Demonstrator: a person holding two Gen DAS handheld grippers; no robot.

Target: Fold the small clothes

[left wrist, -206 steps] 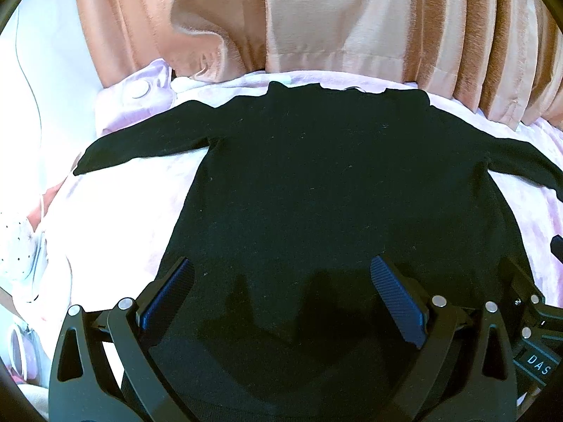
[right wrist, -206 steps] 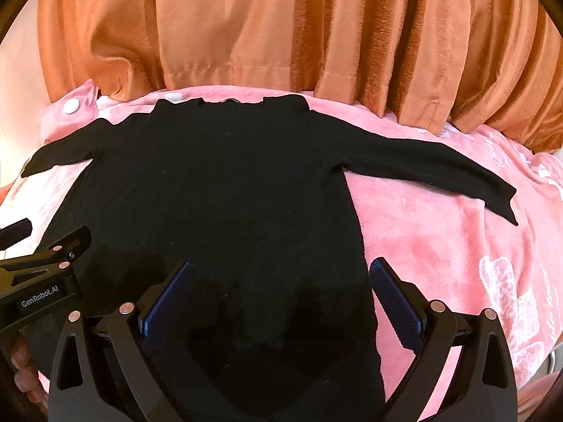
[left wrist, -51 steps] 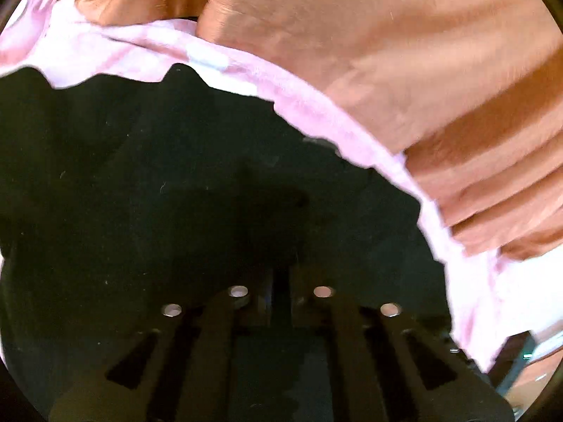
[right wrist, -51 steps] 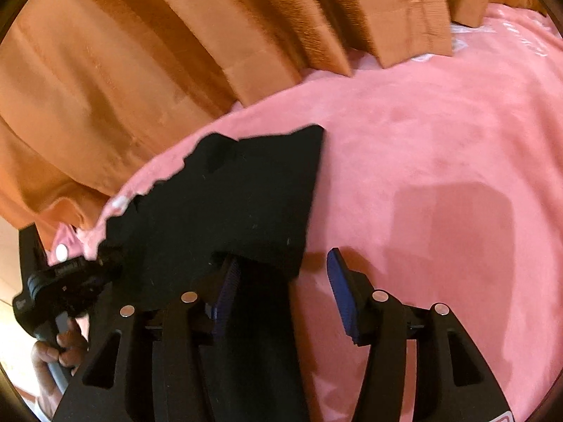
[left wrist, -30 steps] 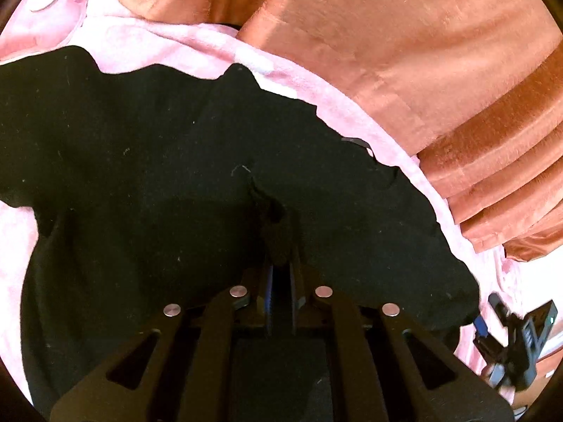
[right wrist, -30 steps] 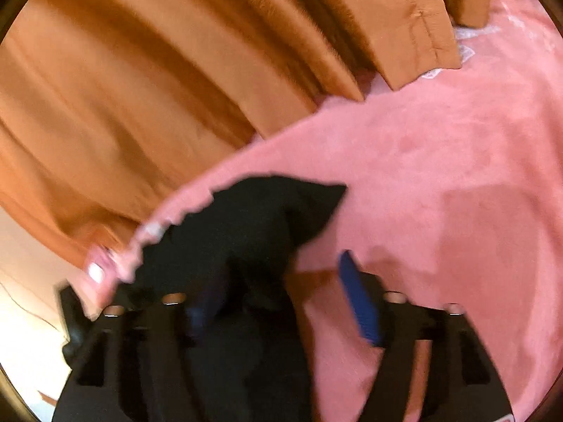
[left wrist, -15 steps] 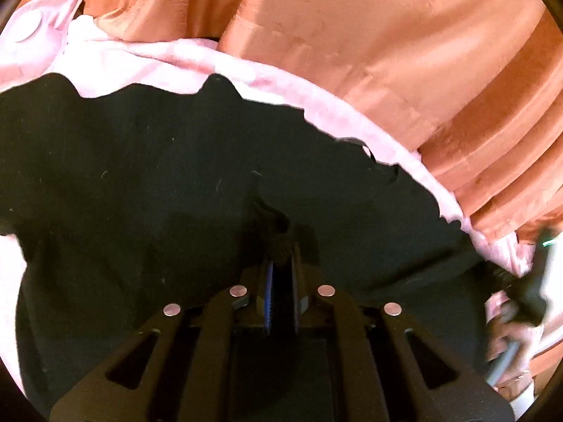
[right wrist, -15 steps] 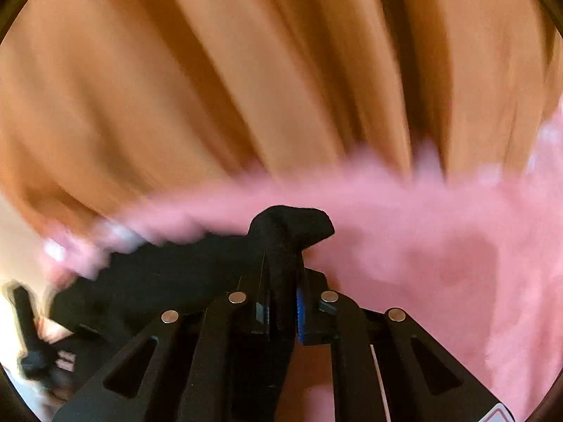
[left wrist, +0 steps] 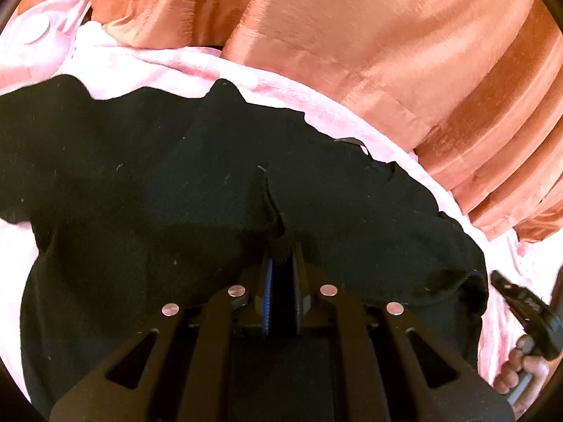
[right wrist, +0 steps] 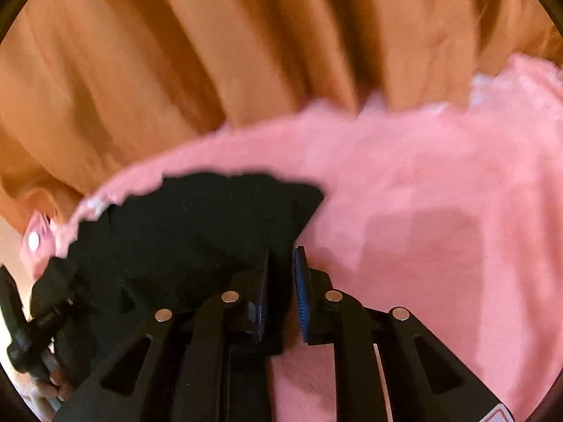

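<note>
A black long-sleeved top (left wrist: 147, 190) lies on a pink blanket (left wrist: 183, 66). My left gripper (left wrist: 281, 246) is shut on a pinched ridge of the black top near its upper middle. In the right wrist view the black top (right wrist: 197, 225) lies folded over at the left. My right gripper (right wrist: 281, 253) has its jaws a narrow gap apart, with the edge of the black cloth lying between them. The right gripper also shows at the right edge of the left wrist view (left wrist: 524, 306). The picture is blurred.
Orange curtains (left wrist: 352, 35) hang right behind the blanket's far edge and also fill the top of the right wrist view (right wrist: 211, 52). Bare pink blanket (right wrist: 440, 228) spreads to the right of the top. The left gripper's body (right wrist: 21, 327) shows at the lower left.
The right sleeve has been carried over onto the body of the top. My right jaws, shut on the sleeve half a second ago, now stand slightly apart. My left gripper stays shut on the cloth.
</note>
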